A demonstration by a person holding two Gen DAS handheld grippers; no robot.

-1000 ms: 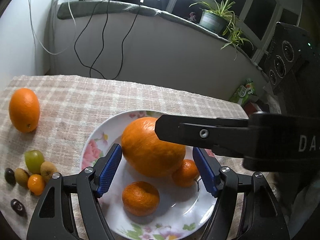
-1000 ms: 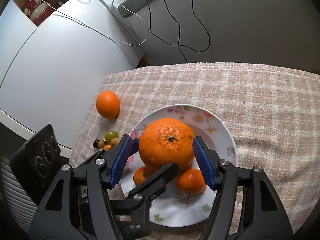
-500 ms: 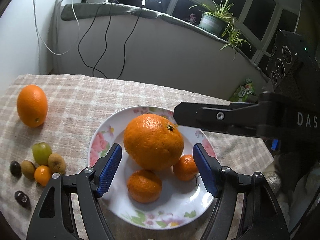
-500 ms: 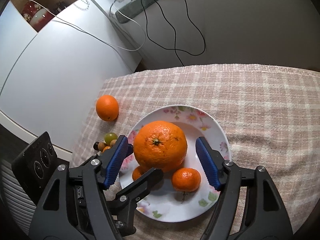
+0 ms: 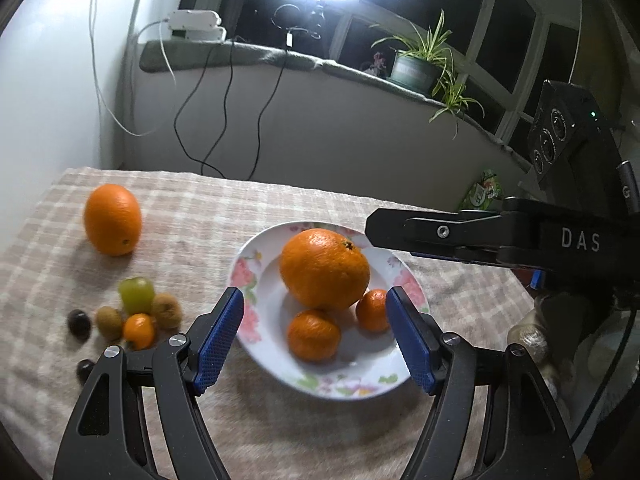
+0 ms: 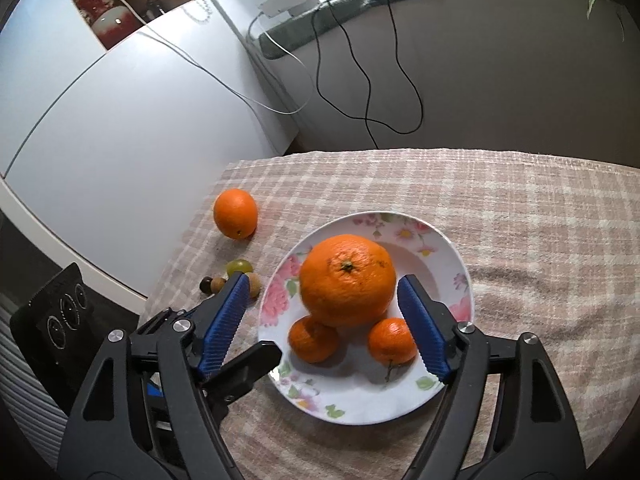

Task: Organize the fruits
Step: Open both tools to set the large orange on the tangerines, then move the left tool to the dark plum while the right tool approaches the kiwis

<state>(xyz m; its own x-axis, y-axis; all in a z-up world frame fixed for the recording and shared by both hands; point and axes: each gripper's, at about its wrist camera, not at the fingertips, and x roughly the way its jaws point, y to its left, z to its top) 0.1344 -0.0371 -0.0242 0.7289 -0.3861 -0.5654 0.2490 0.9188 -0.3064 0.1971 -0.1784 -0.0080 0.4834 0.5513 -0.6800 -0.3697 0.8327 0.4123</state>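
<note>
A big orange (image 6: 347,279) (image 5: 324,268) rests on a floral plate (image 6: 432,396) (image 5: 260,280) atop two small mandarins (image 6: 313,338) (image 6: 392,341). My right gripper (image 6: 322,326) hovers just in front of it, jaws opening, pads clear of the fruit. The left gripper (image 5: 314,336) stands open near the plate's front edge, nothing between its pads. A second orange (image 5: 112,219) (image 6: 235,213) lies on the checked tablecloth to the left. Several small fruits (image 5: 136,312), a green grape among them, cluster left of the plate.
The right gripper's black body (image 5: 500,236) reaches in from the right of the left wrist view. Behind the table (image 6: 520,208) runs a low wall with hanging cables (image 5: 224,112) and a potted plant (image 5: 416,66). A white cabinet (image 6: 120,128) stands left.
The right gripper's pads have spread away from the big orange, which now sits free on the plate. Both grippers have drawn back, so the plate looks farther off.
</note>
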